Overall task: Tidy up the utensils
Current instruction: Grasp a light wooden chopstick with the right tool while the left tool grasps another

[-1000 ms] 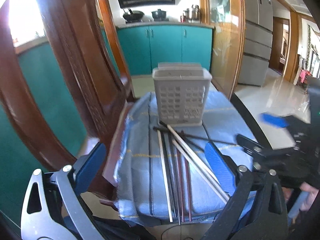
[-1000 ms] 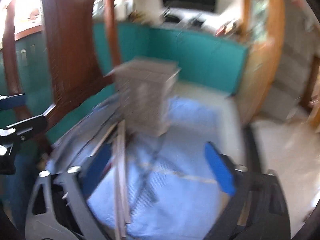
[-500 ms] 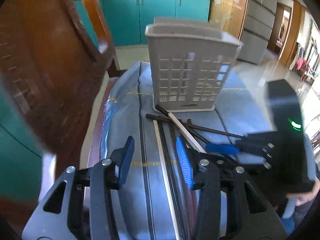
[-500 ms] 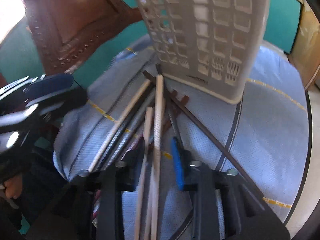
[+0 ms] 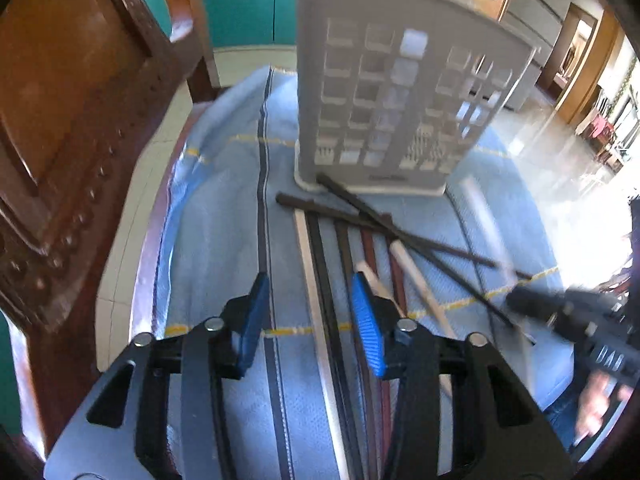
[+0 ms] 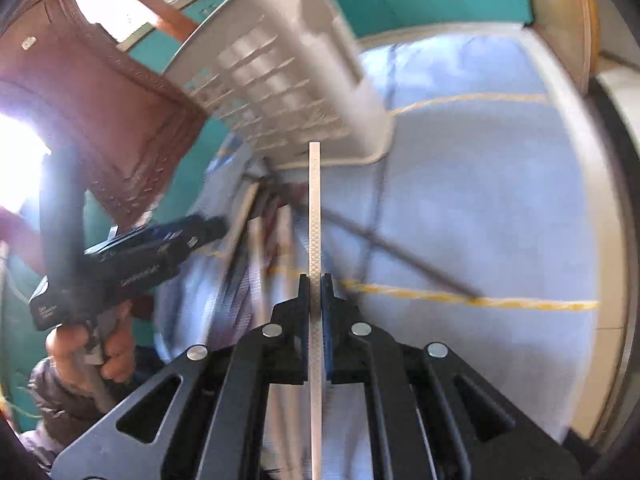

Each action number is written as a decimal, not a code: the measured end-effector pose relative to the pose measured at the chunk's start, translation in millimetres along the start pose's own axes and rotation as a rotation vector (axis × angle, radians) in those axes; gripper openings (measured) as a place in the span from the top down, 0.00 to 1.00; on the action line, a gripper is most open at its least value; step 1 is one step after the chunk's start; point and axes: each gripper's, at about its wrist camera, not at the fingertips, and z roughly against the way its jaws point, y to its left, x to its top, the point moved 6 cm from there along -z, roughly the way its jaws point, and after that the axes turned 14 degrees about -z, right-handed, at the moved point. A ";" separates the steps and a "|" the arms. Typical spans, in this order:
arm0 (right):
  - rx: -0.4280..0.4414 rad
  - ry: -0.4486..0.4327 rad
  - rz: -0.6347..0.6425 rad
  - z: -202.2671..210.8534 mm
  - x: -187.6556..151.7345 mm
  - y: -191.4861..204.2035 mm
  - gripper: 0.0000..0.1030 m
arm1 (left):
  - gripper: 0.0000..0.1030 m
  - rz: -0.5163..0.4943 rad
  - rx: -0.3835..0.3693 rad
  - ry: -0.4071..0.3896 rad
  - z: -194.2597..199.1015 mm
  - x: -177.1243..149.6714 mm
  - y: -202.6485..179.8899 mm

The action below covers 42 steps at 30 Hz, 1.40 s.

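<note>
A grey perforated utensil basket (image 5: 400, 96) stands on a blue cloth (image 5: 216, 208); it also shows in the right wrist view (image 6: 288, 80). Several chopsticks (image 5: 332, 248), pale, black and dark red, lie in front of it. My left gripper (image 5: 308, 320) is open, low over the cloth, its jaws either side of a pale chopstick (image 5: 312, 280) and a black one. My right gripper (image 6: 316, 284) is shut on a white chopstick (image 6: 315, 208) that points toward the basket, lifted off the cloth. The right gripper shows blurred in the left wrist view (image 5: 568, 312).
A carved wooden chair (image 5: 72, 128) stands close on the left of the table. Teal cabinets (image 5: 248, 4) are behind the basket. The table's round edge (image 6: 600, 184) curves on the right. The left gripper body (image 6: 132, 264) and the hand holding it are at the left.
My right gripper has closed on a white chopstick and lifted it from the pile. My left gripper moved forward and lower toward the chopsticks, still open.
</note>
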 end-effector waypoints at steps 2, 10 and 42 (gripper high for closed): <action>-0.080 -0.016 0.021 1.9 10.6 -4.8 0.94 | 0.71 0.011 -0.024 0.025 -5.9 -3.8 -1.0; -0.165 -0.014 0.075 -8.7 17.4 -19.8 0.94 | 0.73 0.048 -0.065 0.080 -30.4 -18.0 -0.9; -0.254 -0.058 0.158 -15.4 29.5 -13.3 0.88 | 0.82 0.072 0.030 0.097 -18.8 -27.2 10.8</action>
